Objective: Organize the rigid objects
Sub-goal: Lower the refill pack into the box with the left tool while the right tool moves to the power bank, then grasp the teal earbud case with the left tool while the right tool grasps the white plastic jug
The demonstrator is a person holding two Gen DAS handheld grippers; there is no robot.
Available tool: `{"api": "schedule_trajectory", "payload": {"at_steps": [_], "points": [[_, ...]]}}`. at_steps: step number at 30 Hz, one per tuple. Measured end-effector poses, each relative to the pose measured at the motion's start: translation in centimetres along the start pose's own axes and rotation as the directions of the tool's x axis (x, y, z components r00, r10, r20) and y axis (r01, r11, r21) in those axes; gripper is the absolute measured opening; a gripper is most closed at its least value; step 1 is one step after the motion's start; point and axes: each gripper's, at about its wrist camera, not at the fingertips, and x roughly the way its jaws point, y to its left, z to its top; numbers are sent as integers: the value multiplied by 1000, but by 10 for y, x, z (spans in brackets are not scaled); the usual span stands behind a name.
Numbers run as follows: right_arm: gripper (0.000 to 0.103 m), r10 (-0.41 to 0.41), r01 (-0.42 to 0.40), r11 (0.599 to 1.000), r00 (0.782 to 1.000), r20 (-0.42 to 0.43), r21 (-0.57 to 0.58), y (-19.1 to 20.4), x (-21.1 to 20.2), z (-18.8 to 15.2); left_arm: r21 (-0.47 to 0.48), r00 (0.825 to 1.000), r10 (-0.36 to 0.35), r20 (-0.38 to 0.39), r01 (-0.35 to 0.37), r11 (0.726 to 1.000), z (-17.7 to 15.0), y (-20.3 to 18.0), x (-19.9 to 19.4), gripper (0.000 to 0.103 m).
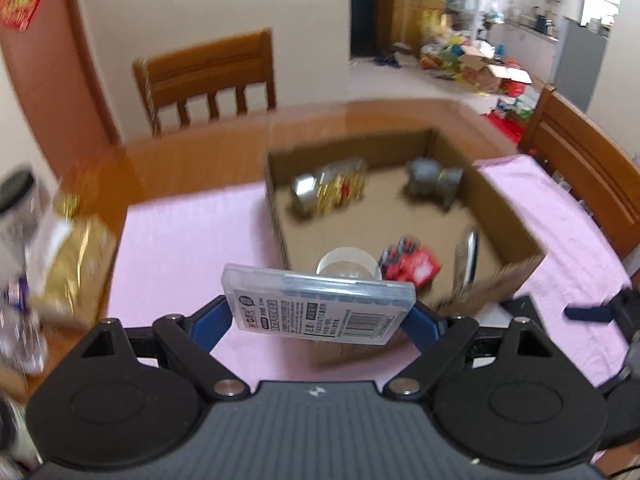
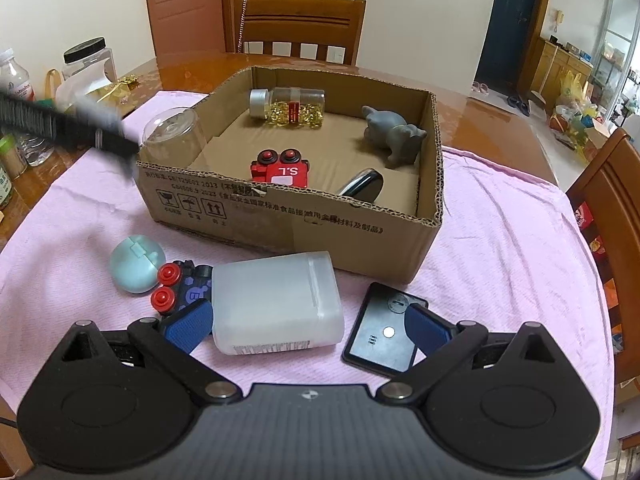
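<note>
The left gripper [image 1: 320, 316] is clamping a flat case [image 1: 320, 304] above the box's [image 1: 516, 236] near edge; a loose pinch is risking a drop. The right gripper [image 2: 308, 320], spread wide, is straddling a white tub [image 2: 276, 300] on the bench.

Corrugated brown cardboard box [image 2: 304, 220] on soft matt pink cloth [image 2: 500, 248]; glossy wooden counter [image 2: 480, 120]; frosted translucent plastic container [image 2: 276, 304]; clear plastic case [image 1: 320, 304].
</note>
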Motion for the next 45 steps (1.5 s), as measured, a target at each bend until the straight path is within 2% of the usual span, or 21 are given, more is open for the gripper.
{"api": "schedule_trajectory", "payload": {"at_steps": [4,7,11,15,22,27,30,32,38,41,45], "points": [[103,9,-9,1000,1000,4,13,0,-1,-4,30,999,-21,50,20,999,34,-10,-1,89],[103,9,-9,1000,1000,3,27,-1,-2,-8,8,994,-38,98,37,999,54,-19,7,92],[103,-1,1,999,1000,-2,41,-1,-5,-13,13,993,-58,98,57,998,58,-30,14,94],[103,-14,15,999,1000,-7,45,-2,-10,-17,24,994,-79,74,78,997,43,-28,13,94],[103,-52,52,997,999,-10,48,1,-16,-22,8,998,-60,33,60,998,7,-15,6,96],[103,-64,64,998,998,11,29,6,-23,-25,-16,1000,14,-2,-14,1000,-24,-9,-8,96],[103,-36,36,999,999,24,5,4,-27,-23,-61,999,45,-11,-45,997,-39,-4,-19,96],[103,-16,16,1000,999,28,-17,2,-25,-22,-104,995,92,-27,-94,990,-49,-1,-25,96],[103,48,-48,995,999,-5,-90,-2,-12,-22,-208,983,167,-80,-180,961,-74,1,-29,97],[103,71,-72,991,997,-16,-117,-2,-3,-22,-234,979,173,-106,-194,953,-86,-2,-25,97],[103,81,-84,989,996,-33,-119,-1,6,-22,-248,979,141,-146,-174,953,-99,-7,-13,97]]}}
